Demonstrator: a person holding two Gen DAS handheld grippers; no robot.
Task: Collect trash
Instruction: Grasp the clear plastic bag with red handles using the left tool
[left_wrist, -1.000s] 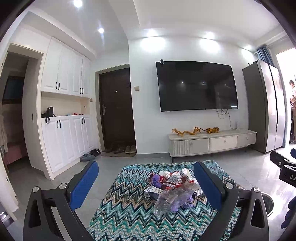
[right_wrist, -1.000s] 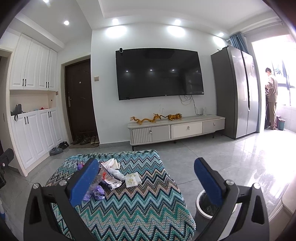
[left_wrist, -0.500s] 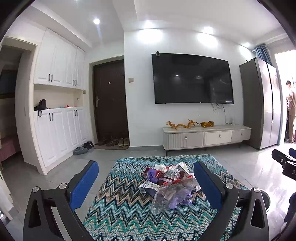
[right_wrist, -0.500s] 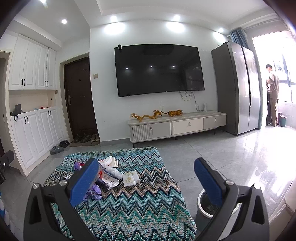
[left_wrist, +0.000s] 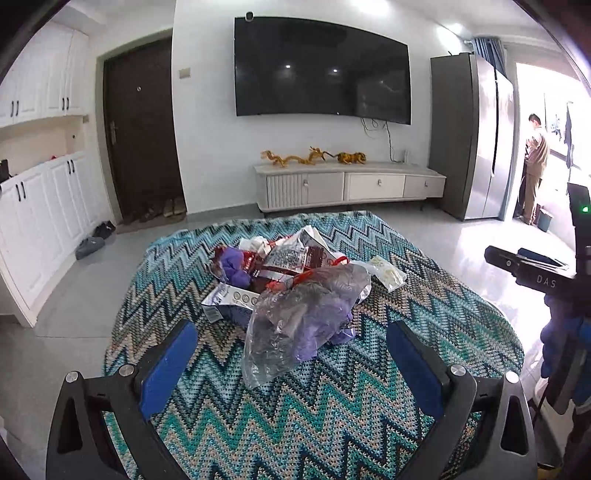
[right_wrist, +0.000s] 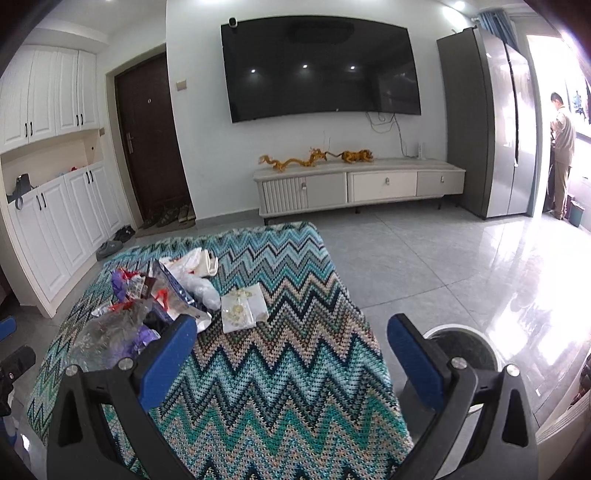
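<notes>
a: living room, mid-cleanup. the left tongs (left_wrist: 291, 360) hang spread wide and empty just short of a crumpled clear plastic bag (left_wrist: 301, 317), the nearest piece of a trash pile (left_wrist: 280, 273) on the zigzag-covered surface (left_wrist: 332, 413).

b: and the right tongs (right_wrist: 291, 360)?

a: also spread, pinching nothing. they hover over the bare near corner of the surface, with a small white packet (right_wrist: 242, 308) lying apart from the pile, ahead of them and nearer their left finger.

b: why the split?

a: it looks like a division of labour: the left lines up on the heap, while the right sits closest to the stray packet and to the round bin (right_wrist: 465, 350) on the floor beside the surface.

b: where does the trash sit now?

a: all of it on the surface: wrappers, a flat printed box (left_wrist: 231, 297), purple scraps, heaped toward the left side. nothing is lifted yet, so collection seems only about to start.

b: any risk?

a: the bag is limp and may drag its neighbours along.
</notes>
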